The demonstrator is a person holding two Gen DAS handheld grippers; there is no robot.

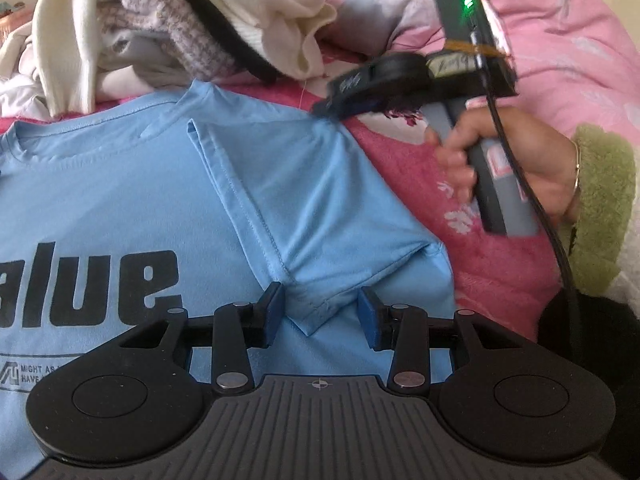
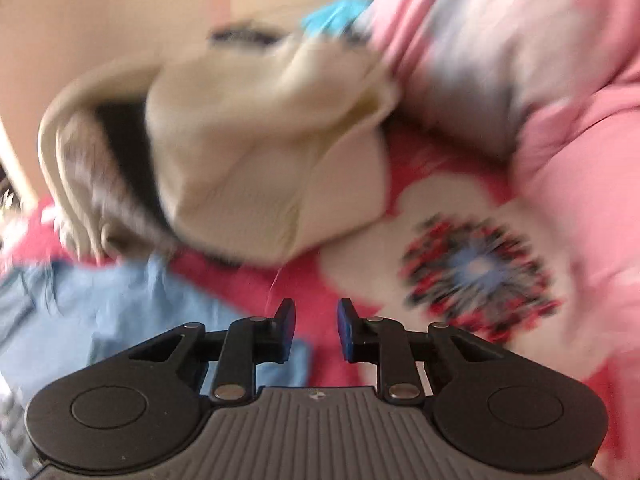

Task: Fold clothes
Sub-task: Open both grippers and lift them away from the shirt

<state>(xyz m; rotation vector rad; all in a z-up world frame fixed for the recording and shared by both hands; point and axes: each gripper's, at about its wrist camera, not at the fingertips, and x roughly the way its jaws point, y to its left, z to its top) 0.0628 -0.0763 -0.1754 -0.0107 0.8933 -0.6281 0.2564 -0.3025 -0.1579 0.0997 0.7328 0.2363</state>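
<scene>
A light blue T-shirt (image 1: pixel 120 184) with black lettering lies flat on the bed, front up. Its right sleeve (image 1: pixel 312 208) is folded inward over the chest. My left gripper (image 1: pixel 322 312) stands open at the sleeve's hem; the hem corner lies between the blue pads (image 1: pixel 370 316), which do not press on it. The right gripper (image 1: pixel 332 98), blurred, hovers by the shirt's shoulder in a person's hand (image 1: pixel 492 160). In the right wrist view the right gripper (image 2: pixel 316 326) is open and empty over the pink blanket, with the shirt's edge (image 2: pixel 120 304) at lower left.
A heap of unfolded clothes sits behind the shirt: a cream sweater (image 1: pixel 256 4) (image 2: pixel 256 152) and a checked garment (image 1: pixel 176 28). A pink floral quilt (image 1: pixel 560 40) (image 2: pixel 540 120) bunches to the right. A green fleece sleeve (image 1: pixel 600 208) covers the person's wrist.
</scene>
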